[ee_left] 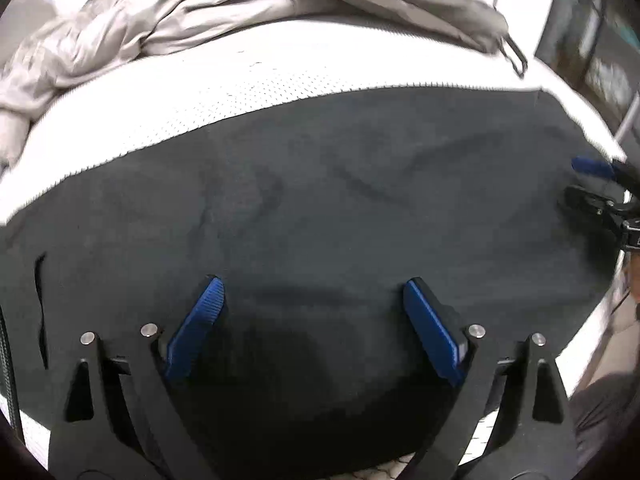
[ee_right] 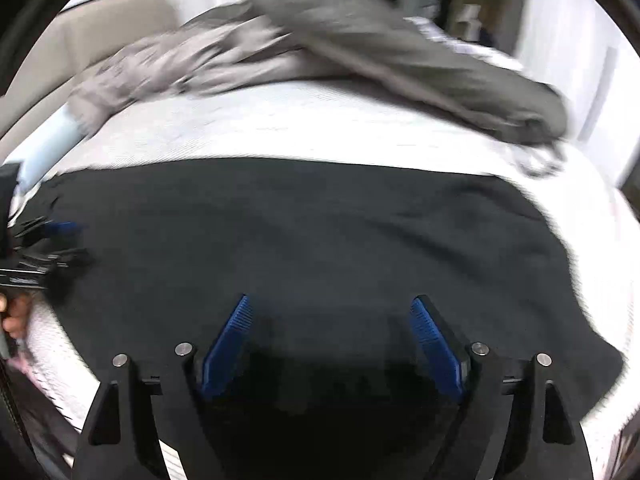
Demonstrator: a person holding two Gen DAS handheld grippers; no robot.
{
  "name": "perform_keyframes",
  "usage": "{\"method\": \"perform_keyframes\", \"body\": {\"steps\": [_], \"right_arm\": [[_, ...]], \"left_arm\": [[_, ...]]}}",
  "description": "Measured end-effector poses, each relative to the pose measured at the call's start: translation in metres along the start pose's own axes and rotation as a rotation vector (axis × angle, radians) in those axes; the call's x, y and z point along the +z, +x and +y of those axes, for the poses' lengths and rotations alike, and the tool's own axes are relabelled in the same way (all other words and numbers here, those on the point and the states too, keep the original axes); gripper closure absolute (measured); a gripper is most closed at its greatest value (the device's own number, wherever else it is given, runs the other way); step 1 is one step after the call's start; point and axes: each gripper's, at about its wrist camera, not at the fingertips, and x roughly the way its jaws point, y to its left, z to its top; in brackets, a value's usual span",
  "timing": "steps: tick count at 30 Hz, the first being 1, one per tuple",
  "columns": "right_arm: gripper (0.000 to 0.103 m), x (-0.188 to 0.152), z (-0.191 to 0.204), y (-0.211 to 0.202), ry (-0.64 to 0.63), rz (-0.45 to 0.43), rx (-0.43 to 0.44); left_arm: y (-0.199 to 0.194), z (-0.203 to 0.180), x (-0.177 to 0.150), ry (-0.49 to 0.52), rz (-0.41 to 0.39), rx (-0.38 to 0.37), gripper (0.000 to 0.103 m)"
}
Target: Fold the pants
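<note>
Black pants lie spread flat on a white mattress, with faint creases across the middle and a pocket slit at the left. My left gripper hovers over the near part of the cloth, jaws wide and open, nothing between the blue pads. Seen from the left wrist, my right gripper is at the pants' right end. In the right wrist view the pants fill the middle. My right gripper stands open above them, empty, and the left gripper shows at the left edge.
A crumpled grey garment lies heaped on the far side of the mattress, also as a grey garment in the right wrist view. A beige headboard stands at the back left. A hand shows at the left edge.
</note>
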Motion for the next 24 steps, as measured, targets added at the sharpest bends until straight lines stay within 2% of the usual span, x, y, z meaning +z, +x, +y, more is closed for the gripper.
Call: {"method": "perform_keyframes", "body": {"steps": [1,2,3,4,5,6,7,8,9,10,12,13,14,17,18,19,21,22,24], "right_arm": [[0.020,0.002,0.013,0.012,-0.035,0.027,0.019],[0.020,-0.002,0.026,0.016,-0.073,0.053,0.005],[0.019,-0.001,0.026,0.032,-0.141,0.072,-0.061],[0.018,-0.005,0.026,0.034,-0.183,0.056,-0.120],[0.012,-0.007,0.020,0.032,-0.191,0.041,-0.160],[0.007,-0.010,0.006,0.029,-0.164,0.044,-0.196],[0.007,-0.014,-0.015,0.028,-0.117,0.051,-0.267],[0.005,-0.016,-0.033,0.029,-0.084,0.056,-0.333],[0.005,-0.020,-0.055,0.028,-0.030,0.057,-0.383],[0.005,-0.023,-0.074,0.025,0.041,0.056,-0.384],[0.005,-0.026,-0.092,0.018,0.137,0.052,-0.348],[0.005,-0.023,-0.092,0.016,0.141,0.039,-0.336],[0.005,-0.020,-0.090,0.013,0.132,0.022,-0.333],[0.005,-0.015,-0.069,-0.002,0.103,-0.042,-0.256],[0.005,-0.010,-0.063,-0.001,0.085,-0.051,-0.224],[0.005,-0.009,-0.058,0.001,0.069,-0.048,-0.216],[0.005,-0.007,-0.049,0.012,0.038,-0.026,-0.222],[0.005,-0.007,-0.045,0.020,0.024,-0.010,-0.219],[0.005,-0.014,-0.041,0.027,0.010,0.011,-0.217]], "left_arm": [[0.001,0.003,-0.002,0.013,0.000,0.005,0.012],[0.000,0.013,-0.002,0.004,0.005,0.040,0.012],[0.000,0.023,-0.002,-0.008,0.003,0.077,0.012],[-0.006,0.039,-0.006,-0.016,-0.005,0.144,0.012],[-0.009,0.049,-0.009,-0.019,-0.009,0.180,0.010],[-0.011,0.069,-0.011,-0.034,-0.015,0.218,0.008],[-0.013,0.084,-0.017,-0.061,-0.011,0.268,0.007],[-0.015,0.095,-0.022,-0.084,-0.013,0.296,0.005],[-0.016,0.104,-0.026,-0.108,-0.019,0.293,0.005],[-0.017,0.111,-0.030,-0.131,-0.024,0.256,0.005],[-0.022,0.112,-0.034,-0.134,-0.033,0.228,0.011],[-0.028,0.110,-0.032,-0.130,-0.041,0.189,0.022],[-0.034,0.110,-0.032,-0.135,-0.044,0.176,0.027],[-0.072,0.139,-0.031,-0.240,-0.164,0.108,0.033],[-0.080,0.154,-0.029,-0.278,-0.190,0.132,0.033],[-0.087,0.174,-0.032,-0.326,-0.204,0.208,0.033],[-0.085,0.199,-0.036,-0.378,-0.181,0.306,0.034],[-0.075,0.220,-0.043,-0.412,-0.123,0.345,0.036],[-0.050,0.245,-0.053,-0.413,-0.012,0.326,0.049]]}}
